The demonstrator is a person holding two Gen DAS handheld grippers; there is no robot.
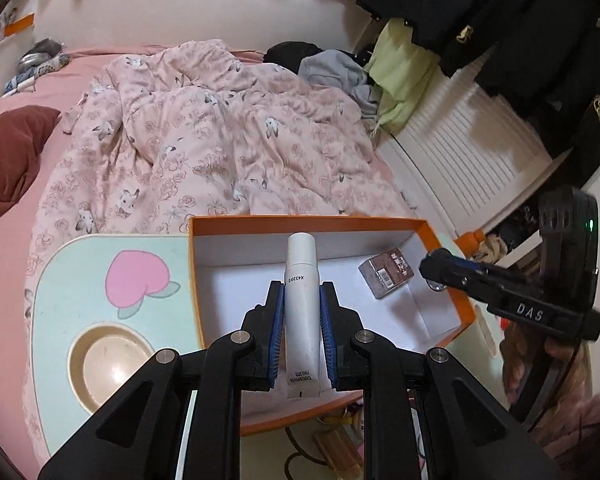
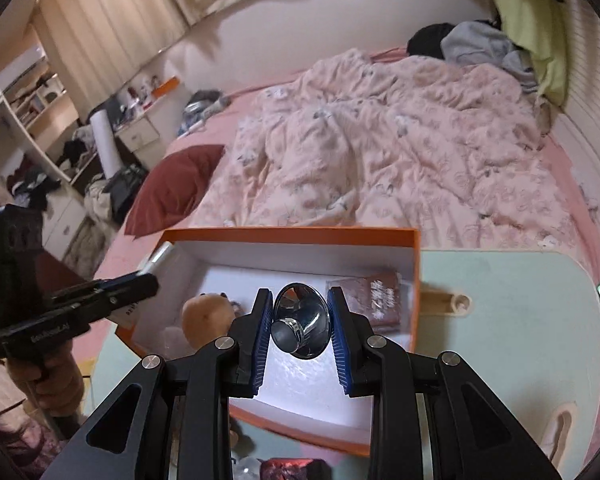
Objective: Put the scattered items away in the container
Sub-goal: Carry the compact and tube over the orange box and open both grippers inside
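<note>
1. Bed (image 1: 16, 128) with rumpled pink quilt (image 1: 204, 136) lay behind the box; dark red pillow (image 2: 172, 188) sat left of the quilt.
2. Mint lap table (image 1: 76, 280) with peach print carried the box; its round cup recess (image 1: 108, 364) was left of the box.
3. Orange box (image 1: 300, 222), white inside, stood open on the table, near the bed edge.
4. Left gripper (image 1: 300, 312) was over the box, blue pads (image 1: 274, 320) clamped on both sides of an upright white tube (image 1: 302, 304); tube cap pointed at the box's far wall.
5. Right gripper (image 2: 300, 320) was also over the box, pads pressed on the rim of a shiny metal funnel-shaped piece (image 2: 300, 320), held above the box floor.
6. Brown carton (image 1: 388, 276) lay on the box floor, in its right part near the orange wall.
7. Tan plush toy (image 2: 208, 312) sat inside the box, left of the right gripper; details blurred.
</note>
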